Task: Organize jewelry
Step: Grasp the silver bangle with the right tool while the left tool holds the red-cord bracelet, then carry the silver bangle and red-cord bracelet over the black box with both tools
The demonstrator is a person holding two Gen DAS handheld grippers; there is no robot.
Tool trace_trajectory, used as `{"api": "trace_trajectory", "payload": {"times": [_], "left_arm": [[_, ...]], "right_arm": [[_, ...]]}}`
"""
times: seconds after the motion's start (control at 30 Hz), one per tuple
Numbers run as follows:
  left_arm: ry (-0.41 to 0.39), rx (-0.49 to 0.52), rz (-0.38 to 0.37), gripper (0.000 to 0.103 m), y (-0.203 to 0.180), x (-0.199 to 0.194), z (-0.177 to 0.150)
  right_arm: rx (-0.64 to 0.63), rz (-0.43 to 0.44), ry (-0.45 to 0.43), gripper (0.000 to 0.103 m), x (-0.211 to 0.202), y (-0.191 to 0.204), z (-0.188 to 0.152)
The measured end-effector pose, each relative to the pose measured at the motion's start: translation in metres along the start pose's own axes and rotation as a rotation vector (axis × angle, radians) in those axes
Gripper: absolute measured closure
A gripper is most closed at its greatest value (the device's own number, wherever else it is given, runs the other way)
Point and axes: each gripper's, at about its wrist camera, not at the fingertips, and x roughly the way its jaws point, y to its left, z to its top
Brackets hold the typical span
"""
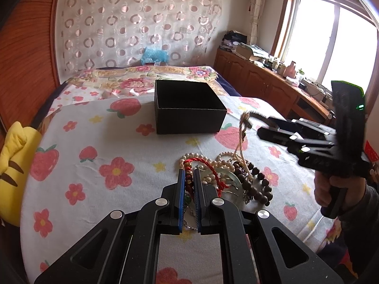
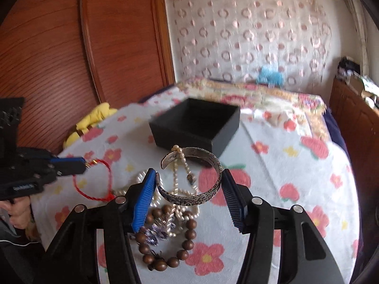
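Black box (image 1: 189,108) on white sheet (image 1: 99,142) printed with red strawberries and flowers. Near box: red cord bracelet (image 2: 94,179), white pearls (image 1: 227,161), brown beads (image 2: 165,255), silver cuff (image 2: 191,177). Gripper pads (image 2: 144,198) blue.

Both wrist views close, angled down over bed, sharing black box (image 1: 189,107), jewelry pile (image 2: 165,215)

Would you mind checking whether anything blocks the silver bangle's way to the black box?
Nothing stands between the silver bangle and the open black box, but a pearl strand hangs snagged on it from the pile.
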Motion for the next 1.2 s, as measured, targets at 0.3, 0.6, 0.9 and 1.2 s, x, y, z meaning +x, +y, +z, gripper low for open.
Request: {"api": "trace_trajectory", "payload": {"times": [0.3, 0.6, 0.9, 1.2], "left_arm": [[-0.005, 0.000, 0.001, 0.097, 0.000, -0.003, 0.002], [-0.004, 0.001, 0.002, 0.097, 0.000, -0.002, 0.002], [-0.003, 0.003, 0.001, 0.097, 0.000, -0.003, 0.003], [0.001, 0.003, 0.001, 0.097, -0.001, -0.003, 0.003]], "right_arm": [[-0.041, -0.012, 0.010, 0.044, -0.013, 0.007, 0.002], [0.061, -0.230, 0.199, 0.044, 0.040, -0.022, -0.032], [0.137, -0.273, 0.250, 0.043, 0.053, -0.046, -0.035], [0.062, -0.161, 0.248, 0.036, 0.039, -0.037, -0.028]]}}
